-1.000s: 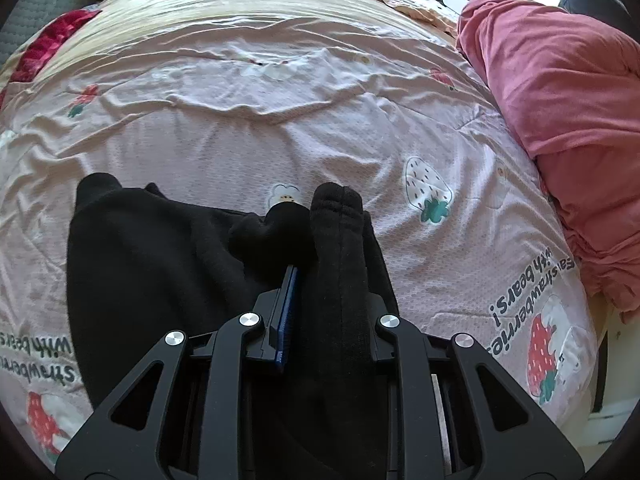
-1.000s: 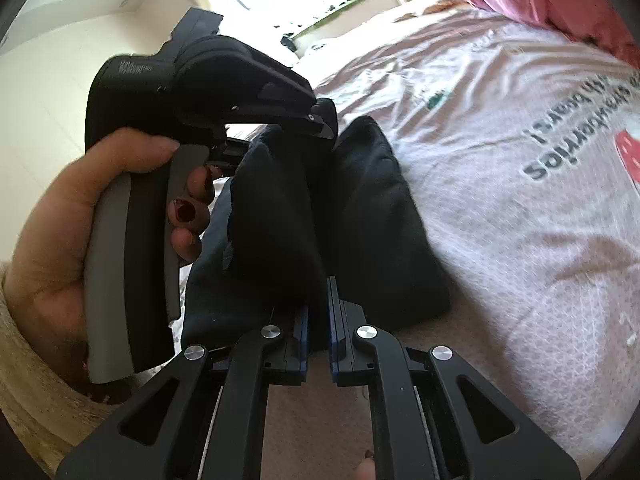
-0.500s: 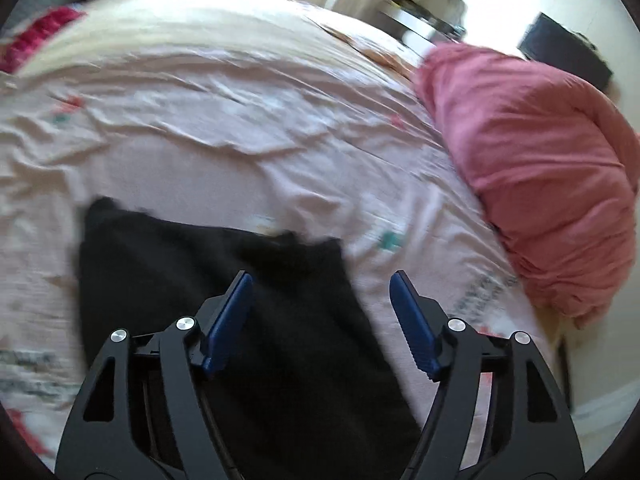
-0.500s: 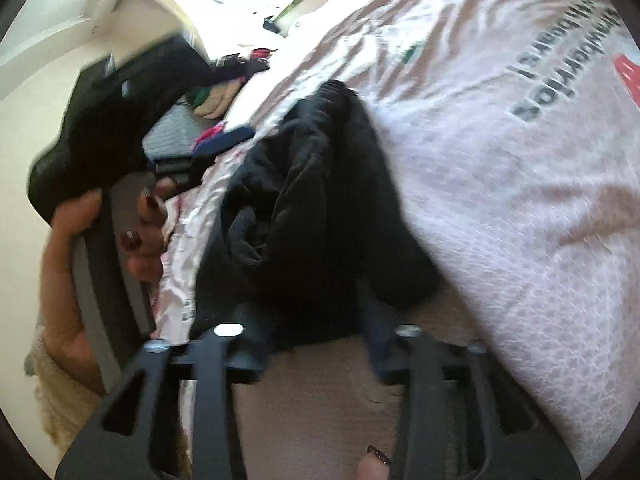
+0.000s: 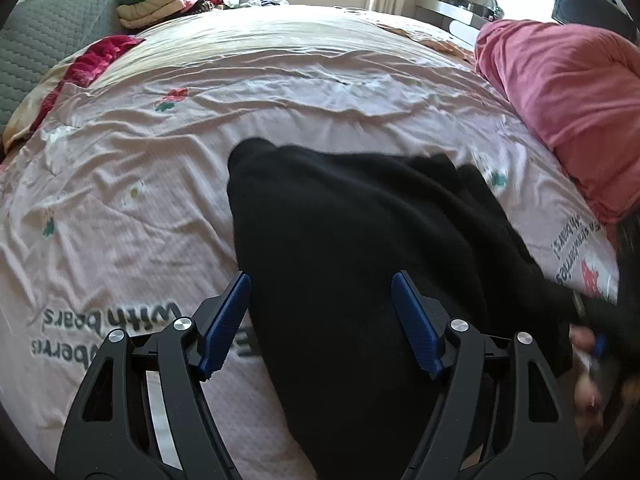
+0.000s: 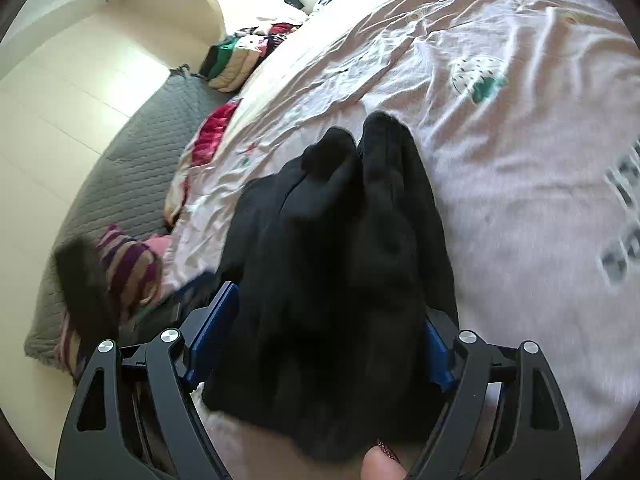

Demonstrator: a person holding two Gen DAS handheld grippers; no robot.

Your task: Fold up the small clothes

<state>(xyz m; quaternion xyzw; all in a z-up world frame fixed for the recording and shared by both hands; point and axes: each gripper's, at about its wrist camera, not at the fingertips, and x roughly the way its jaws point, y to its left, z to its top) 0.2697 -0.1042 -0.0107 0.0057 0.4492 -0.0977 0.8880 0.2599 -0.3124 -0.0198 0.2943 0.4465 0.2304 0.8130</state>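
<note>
1. A second ago both grippers pinched the black garment [image 5: 352, 240]. Now the left gripper [image 5: 322, 320] and the right gripper [image 6: 320, 332] have both just been opening, and they stand wide with nothing pinched.
2. The cloth shows in the gap of each, but the blue pads [image 5: 224, 320] do not squeeze it — it has been let go.
3. The garment now lies on the bed sheet [image 5: 160, 160], folded over itself. So one fold looks done, I think.
4. The garment is soft, thick and fuzzy, with two rounded lumps [image 6: 360, 140] at its far end.
5. The sheet is thin, pink and wrinkly, with strawberry pictures — a puffy pink blanket [image 5: 560, 100] sits beside it.
</note>
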